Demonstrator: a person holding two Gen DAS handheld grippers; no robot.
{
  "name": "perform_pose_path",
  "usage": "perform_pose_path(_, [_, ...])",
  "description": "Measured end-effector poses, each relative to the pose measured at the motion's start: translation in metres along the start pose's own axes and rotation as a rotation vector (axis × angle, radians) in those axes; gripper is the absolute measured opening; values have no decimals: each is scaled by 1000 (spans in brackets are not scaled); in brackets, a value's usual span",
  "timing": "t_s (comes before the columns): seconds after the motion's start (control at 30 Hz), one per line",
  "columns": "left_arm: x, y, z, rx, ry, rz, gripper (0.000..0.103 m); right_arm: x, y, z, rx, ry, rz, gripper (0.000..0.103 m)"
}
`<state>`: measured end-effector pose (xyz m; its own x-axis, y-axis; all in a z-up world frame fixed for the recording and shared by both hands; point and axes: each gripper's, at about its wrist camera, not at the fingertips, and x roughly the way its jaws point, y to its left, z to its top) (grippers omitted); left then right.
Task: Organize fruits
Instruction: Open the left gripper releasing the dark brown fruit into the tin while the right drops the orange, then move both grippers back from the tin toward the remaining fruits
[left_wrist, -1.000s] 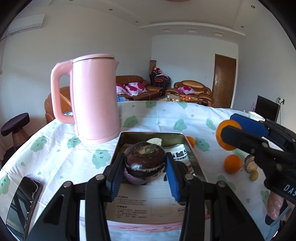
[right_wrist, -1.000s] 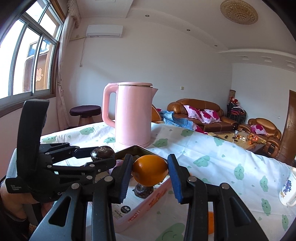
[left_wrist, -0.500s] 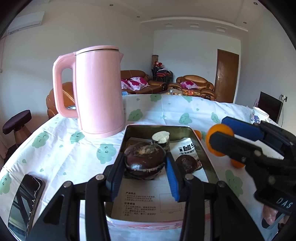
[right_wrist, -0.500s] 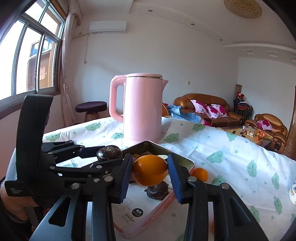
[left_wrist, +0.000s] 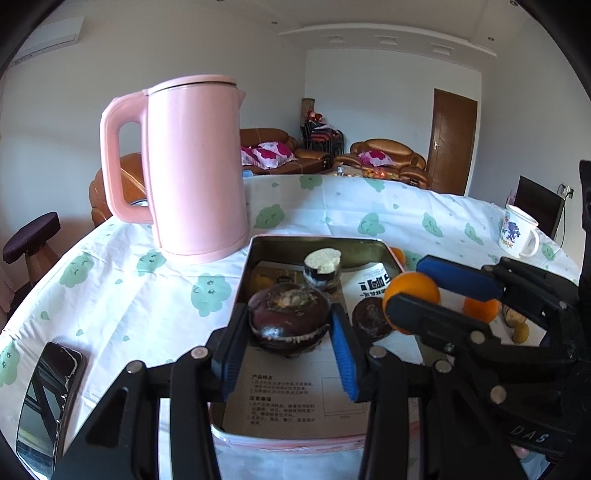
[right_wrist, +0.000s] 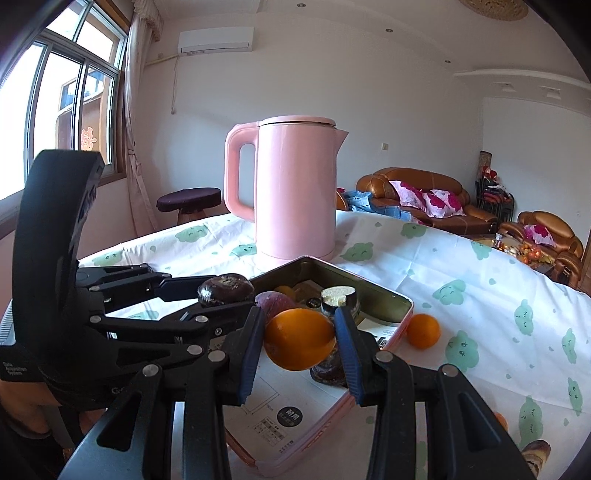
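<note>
My left gripper (left_wrist: 288, 328) is shut on a dark purple round fruit (left_wrist: 289, 317), held just over the near half of a pink metal tray (left_wrist: 317, 242) lined with printed paper. My right gripper (right_wrist: 300, 341) is shut on an orange (right_wrist: 299, 338) above the tray's (right_wrist: 391, 299) right side; in the left wrist view that orange (left_wrist: 412, 291) shows at the right. Inside the tray lie a dark fruit (left_wrist: 369, 318), a cut dark piece with a pale top (left_wrist: 322, 268) and a small yellow fruit (left_wrist: 260, 282).
A tall pink kettle (left_wrist: 192, 170) stands just behind the tray's left corner. Another orange (right_wrist: 423, 330) lies on the cloth right of the tray, with small brown fruits (left_wrist: 517, 325) nearby. A phone (left_wrist: 48, 395) lies at the left, a mug (left_wrist: 517, 232) at the far right.
Both grippers have come lower and closer over the tray with their fruits still held. The right gripper with the orange has moved in towards the tray's right edge.
</note>
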<state>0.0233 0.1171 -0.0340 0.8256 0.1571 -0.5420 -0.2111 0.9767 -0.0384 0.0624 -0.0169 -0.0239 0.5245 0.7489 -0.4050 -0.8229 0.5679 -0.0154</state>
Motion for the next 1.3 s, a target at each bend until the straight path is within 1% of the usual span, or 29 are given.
perform_pose_path(0.13, [4,2,0,-6,22,-8,45,3,-1,0,5,20,9,41])
perform_pose_path(0.4, [12,8,-2,-30,75,-11,45,17,-2,-1,18,101,51,42])
perform_pose_path(0.43, [12,9,-2,-34,75,-10,45,20,-3,-2,21,119,63,42])
perform_pose_path(0.53, [9,9,-2,-33,68,4,45,24,-2,-2,17,139,55,42])
perform_pose_path(0.63, [8,9,-2,-34,61,12,49,24,-3,-3,29,142,53,42])
perform_pose_path(0.67, [7,9,-2,-32,59,14,49,23,-4,-3,33,140,50,44])
perform_pose_path(0.77, [5,11,-3,-52,54,9,51,21,-8,-3,54,129,32,53])
perform_pose_path(0.83, [3,11,-3,-57,48,5,57,17,-9,-4,60,115,19,56])
perform_pose_path(0.9, [-3,8,-3,-49,23,27,73,9,-10,-4,51,93,-4,56])
perform_pose_path(0.93, [-6,7,-2,-48,8,23,76,4,-11,-5,49,86,-20,56])
perform_pose_path(1.0, [-12,2,-1,-46,-9,1,86,-8,-19,-6,63,73,-56,56])
perform_pose_path(1.1, [-22,-13,1,-24,-46,-41,90,-32,-34,-10,75,63,-110,57])
perform_pose_path(1.17, [-25,-25,2,-9,-58,-63,90,-53,-50,-15,100,53,-162,57])
perform_pose_path(1.23, [-25,-38,2,2,-62,-97,91,-72,-69,-23,142,58,-207,57])
perform_pose_path(1.3, [-23,-52,1,20,-56,-119,93,-89,-89,-33,177,75,-273,57])
